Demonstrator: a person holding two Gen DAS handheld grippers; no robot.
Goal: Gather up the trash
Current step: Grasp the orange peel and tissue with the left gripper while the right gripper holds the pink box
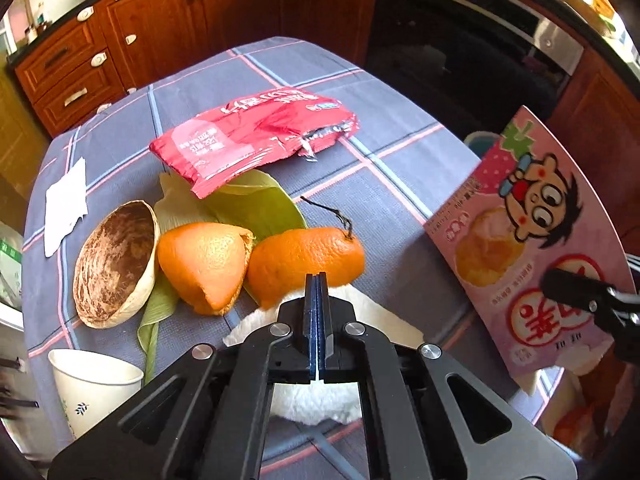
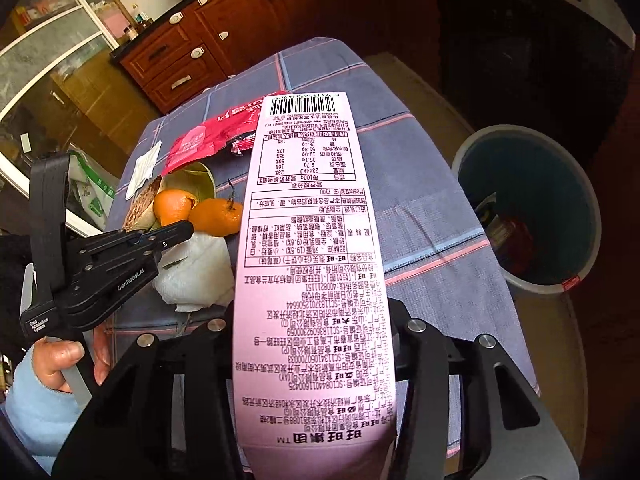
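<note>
My right gripper (image 2: 312,320) is shut on a tall pink snack box (image 2: 312,200), held upright above the table; its cartoon front (image 1: 532,240) shows in the left wrist view with a black finger (image 1: 580,292) on it. My left gripper (image 1: 317,280) is shut, its tips over a crumpled white tissue (image 1: 320,400) and right beside an orange peel (image 1: 304,256). Whether it pinches the tissue I cannot tell. A second orange peel (image 1: 204,264), a brown shell (image 1: 116,264), green leaves (image 1: 256,204) and a red wrapper (image 1: 256,136) lie beyond.
A round bin (image 2: 528,208) with a blue inside and some trash stands on the floor right of the table. A paper cup (image 1: 92,384) and a white paper scrap (image 1: 66,204) sit on the checked tablecloth (image 1: 400,184). A hand (image 2: 60,360) holds the left gripper.
</note>
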